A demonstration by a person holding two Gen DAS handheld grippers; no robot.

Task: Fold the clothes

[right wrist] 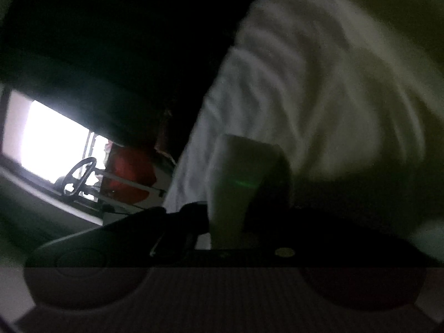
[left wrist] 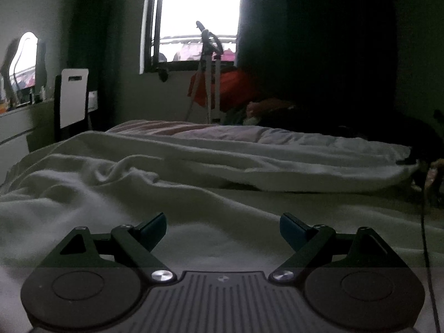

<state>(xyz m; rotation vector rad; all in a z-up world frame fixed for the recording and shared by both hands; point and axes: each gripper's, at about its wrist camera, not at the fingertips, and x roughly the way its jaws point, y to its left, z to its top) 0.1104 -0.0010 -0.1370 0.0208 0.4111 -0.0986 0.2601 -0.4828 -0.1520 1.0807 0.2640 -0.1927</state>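
Note:
A white garment (left wrist: 249, 163) lies stretched across the bed, with a rumpled white fleece cloth (left wrist: 83, 191) in front of it. My left gripper (left wrist: 222, 229) is open and empty, low over the fleece cloth, its blue-padded fingers (left wrist: 154, 229) wide apart. In the tilted, dark right wrist view, my right gripper (right wrist: 236, 194) is shut on a fold of white cloth (right wrist: 238, 177), and the rest of the white garment (right wrist: 305, 83) hangs or spreads beyond it. The right fingers are mostly hidden in shadow.
A bright window (left wrist: 199, 14) is at the back, with a tripod (left wrist: 208, 69) and a red item (left wrist: 230, 88) below it. A white chair (left wrist: 73, 97) and a dresser with a mirror (left wrist: 25, 58) stand left. Dark clothes (left wrist: 347, 122) lie at the bed's far right.

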